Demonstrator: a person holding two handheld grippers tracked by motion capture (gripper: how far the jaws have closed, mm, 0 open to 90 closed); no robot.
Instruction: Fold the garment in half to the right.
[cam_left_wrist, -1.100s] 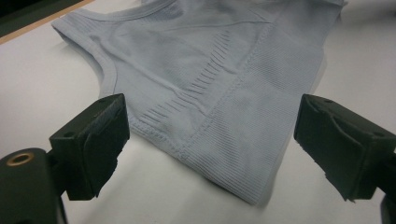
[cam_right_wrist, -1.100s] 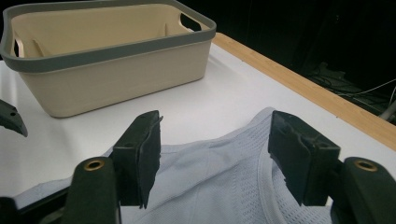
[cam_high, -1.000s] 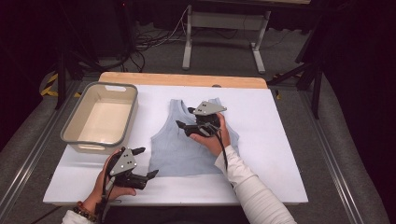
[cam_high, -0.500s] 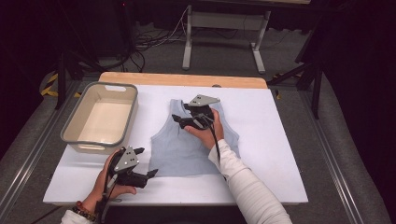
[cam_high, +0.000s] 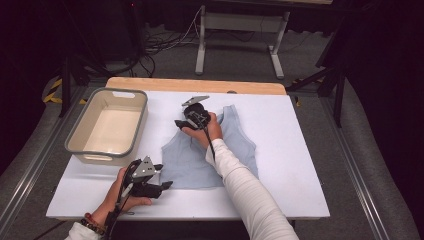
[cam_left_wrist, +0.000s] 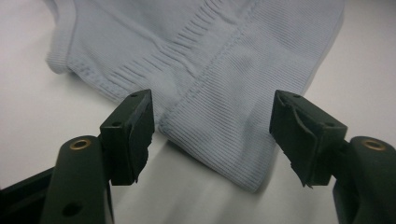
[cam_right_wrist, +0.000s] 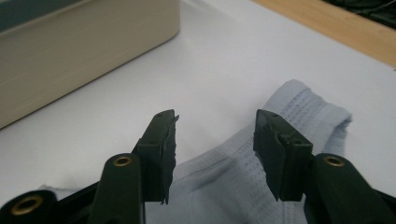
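Note:
A light blue ribbed tank top (cam_high: 235, 145) lies flat on the white table cover. My left gripper (cam_high: 165, 176) rests at the top's near left corner. In the left gripper view that hem corner (cam_left_wrist: 219, 149) lies between the jaws of the left gripper (cam_left_wrist: 212, 107); they have just been closing, and the pads stand clear of the cloth. My right gripper (cam_high: 181, 125) is at the top's far left shoulder strap. In the right gripper view the jaws of the right gripper (cam_right_wrist: 215, 126) have also been closing and stand apart over the neckline, with the strap (cam_right_wrist: 308, 105) just beyond them.
A cream plastic bin (cam_high: 75, 135) with a grey rim stands at the table's left, close to the right gripper; its wall (cam_right_wrist: 79, 56) fills the upper left of the right gripper view. A wooden table edge (cam_high: 195, 84) runs along the far side. Cables and a metal frame lie on the floor beyond.
The right gripper has moved left and a little farther away across the top to the left strap, and its jaws have narrowed. The left gripper has stayed near the hem corner with narrower jaws.

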